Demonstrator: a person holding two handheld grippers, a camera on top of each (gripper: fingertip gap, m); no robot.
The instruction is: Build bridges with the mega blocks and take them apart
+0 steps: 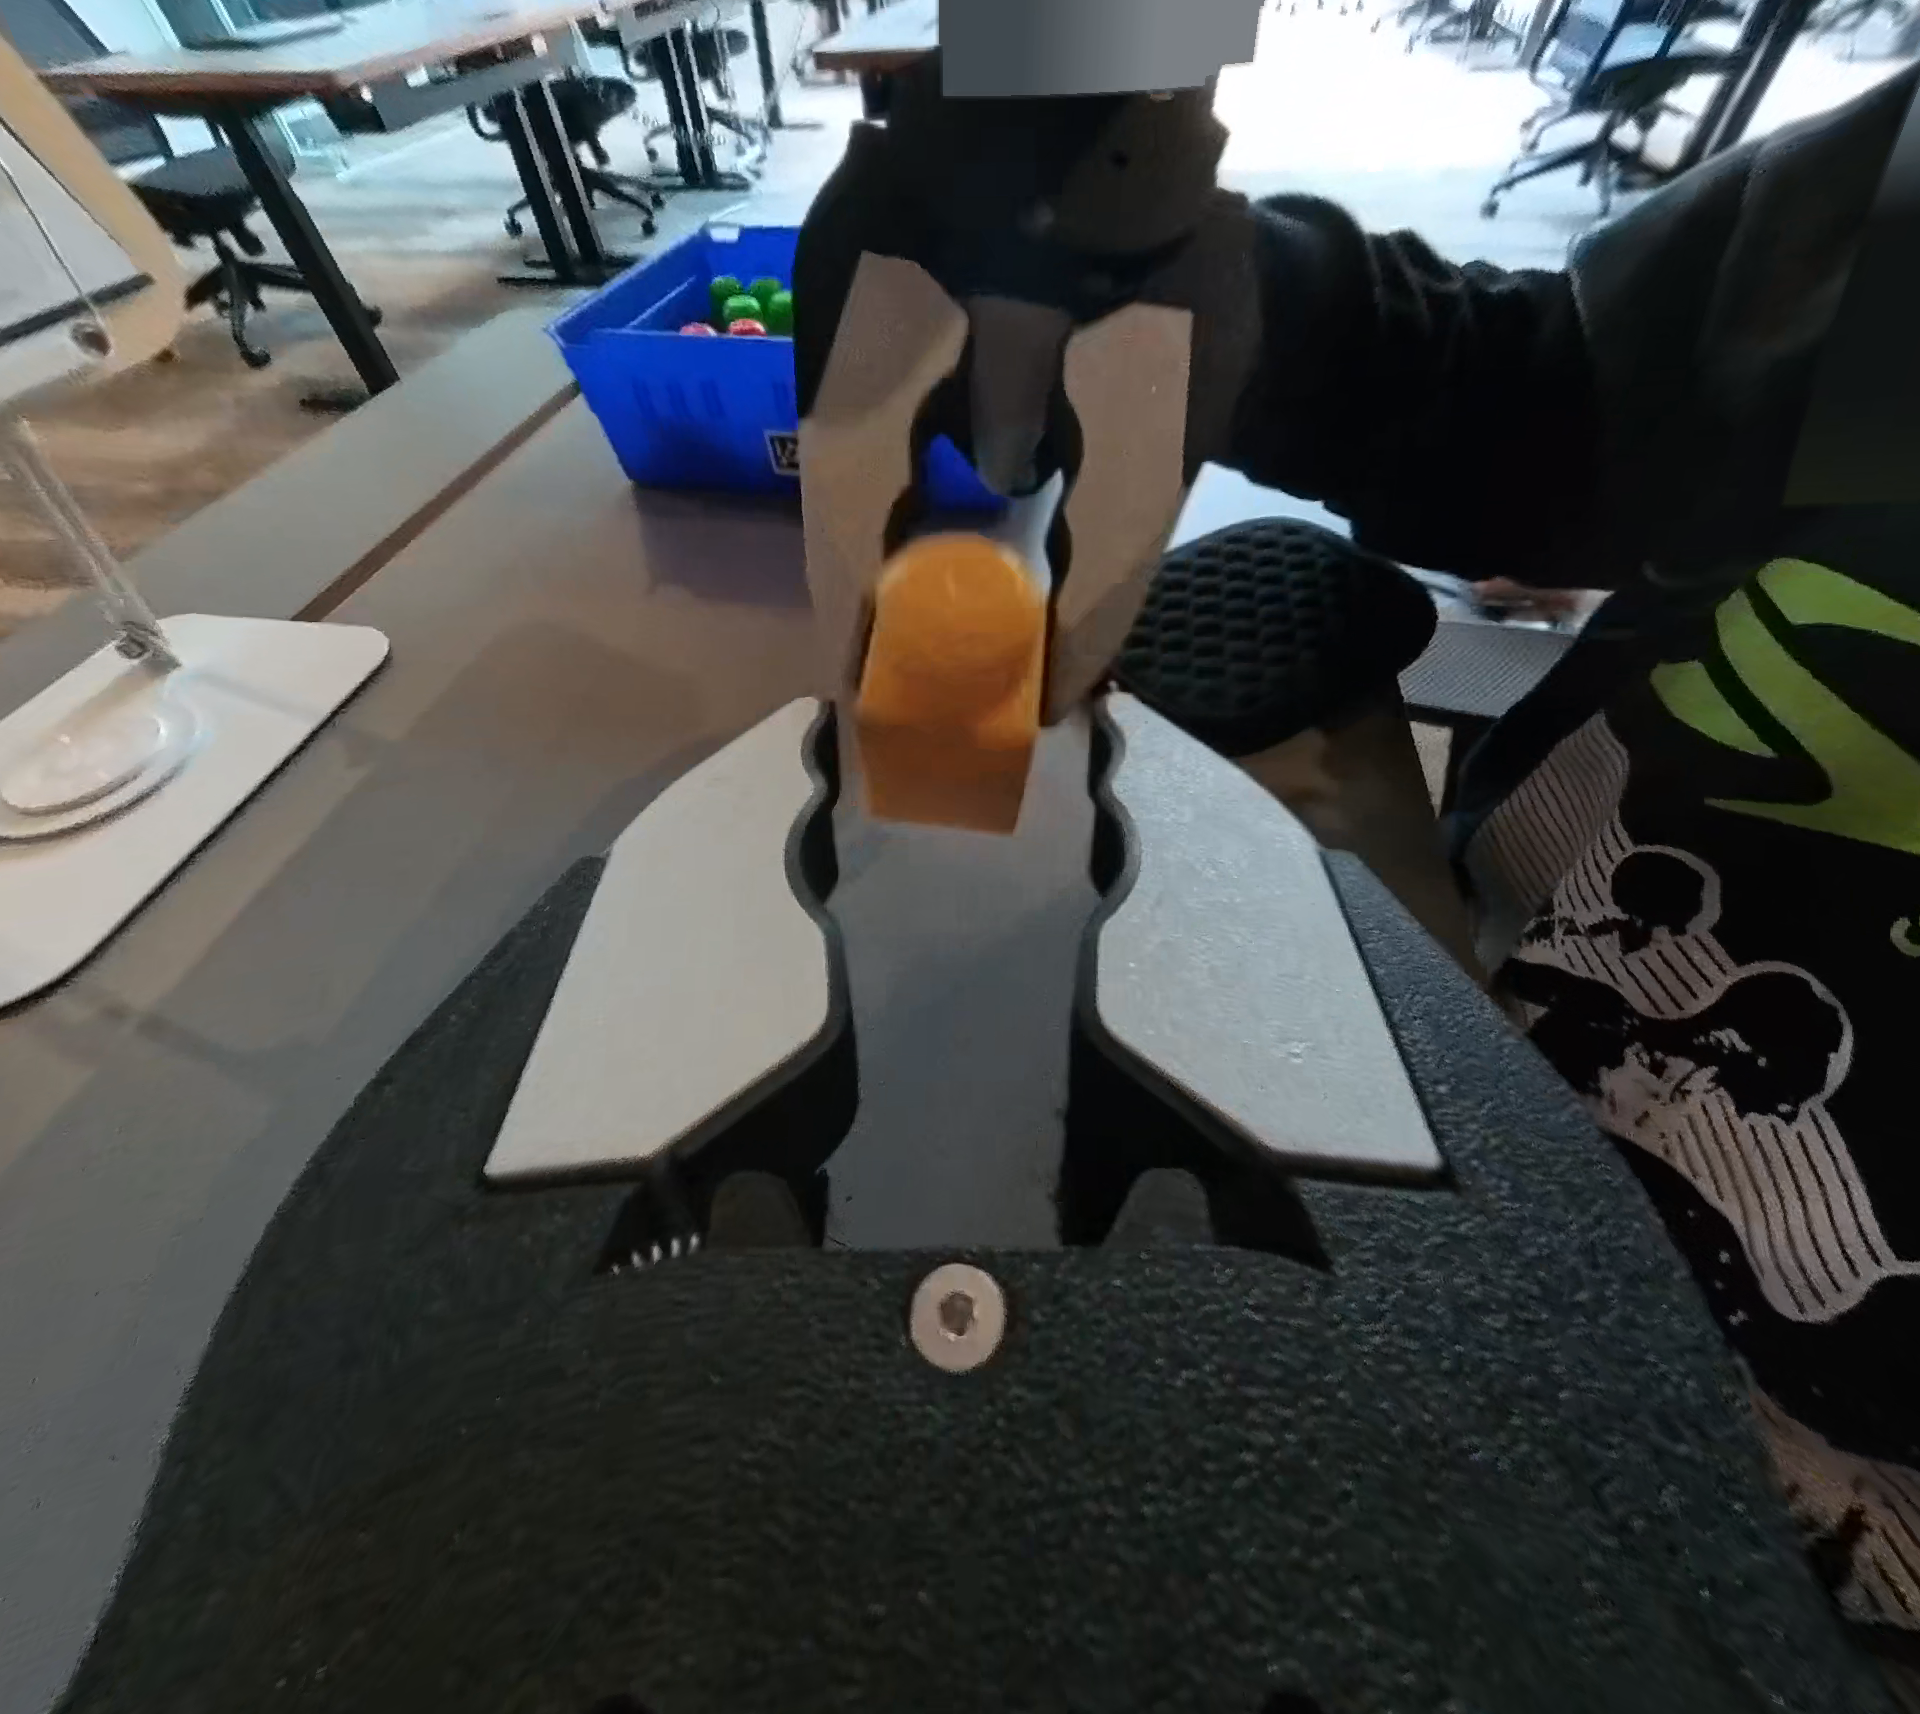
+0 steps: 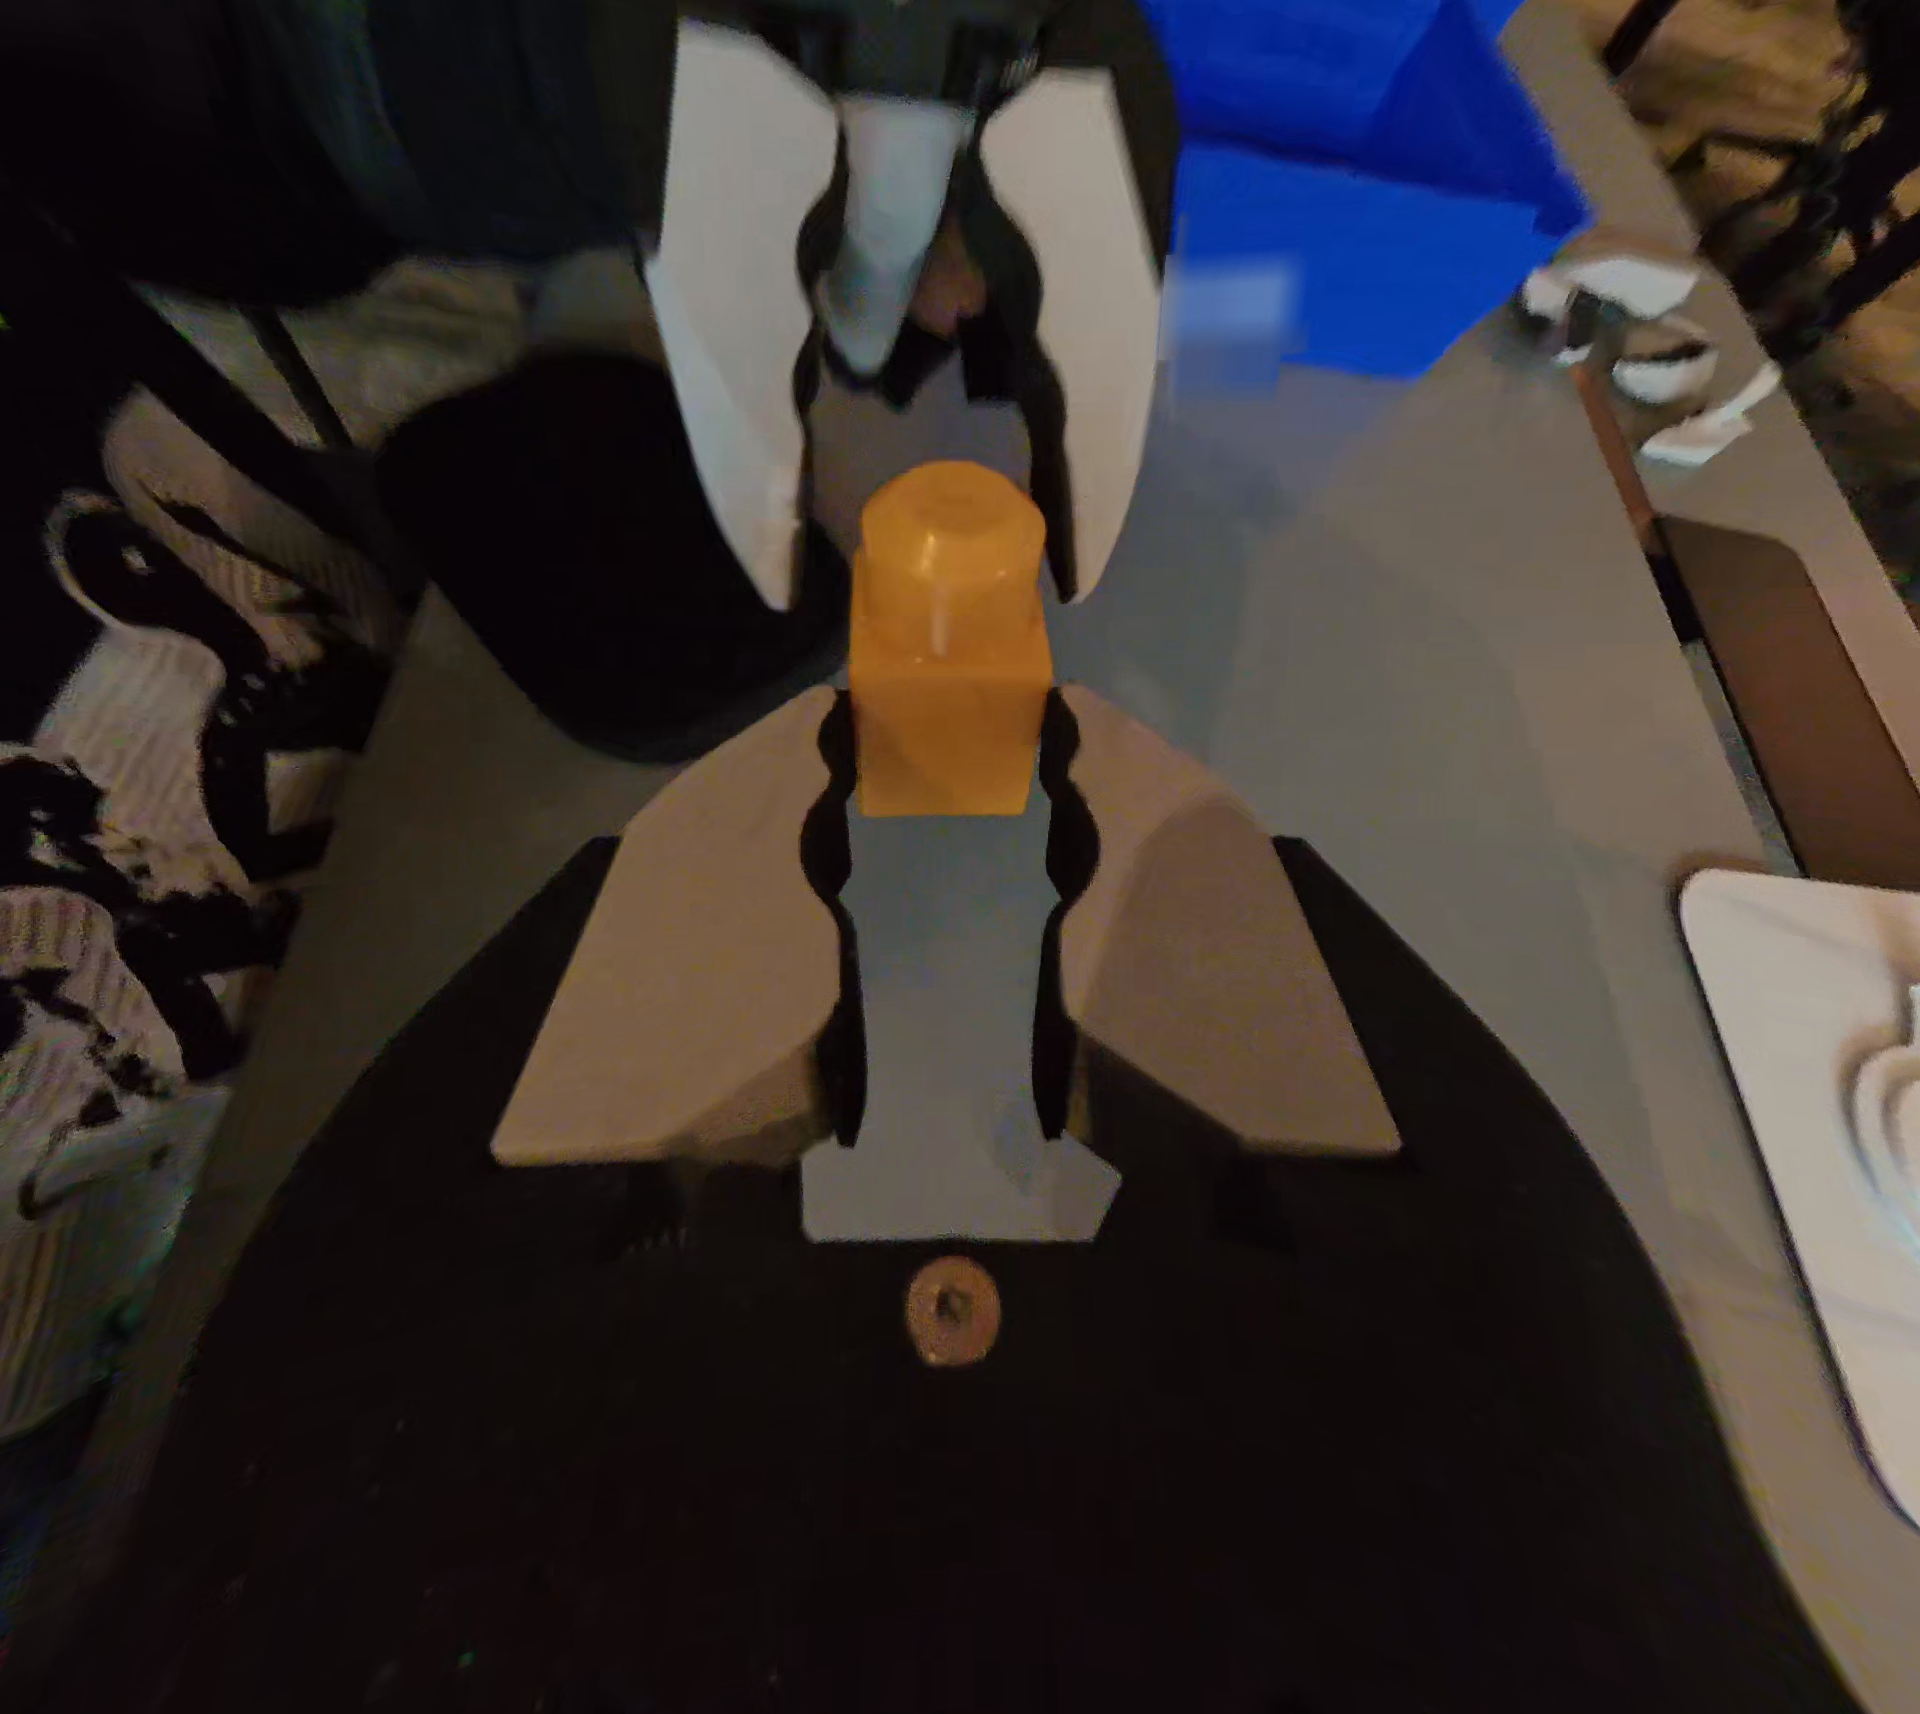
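Observation:
An orange single-stud mega block (image 1: 940,698) hangs in the air over the grey table (image 1: 468,625). My right gripper (image 2: 945,729) is shut on the block's (image 2: 940,656) square body, stud pointing away from it. In the left wrist view the right gripper (image 1: 951,625) faces me with the block between its fingertips. My left gripper (image 1: 961,714) is open, and its tips reach the block's near end without gripping it. In the right wrist view the left gripper's (image 2: 925,594) white fingers (image 2: 727,314) stand on either side of the stud.
A blue bin (image 1: 665,397) with green and red blocks (image 1: 743,308) stands on the far table side; it also shows in the right wrist view (image 2: 1351,210). A white base plate with a clear stand (image 1: 156,781) lies at the left. A person's dark sleeve (image 1: 1455,397) and a black mesh chair (image 1: 1268,625) are at the right. Less than 4 cm separates the two grippers' tips.

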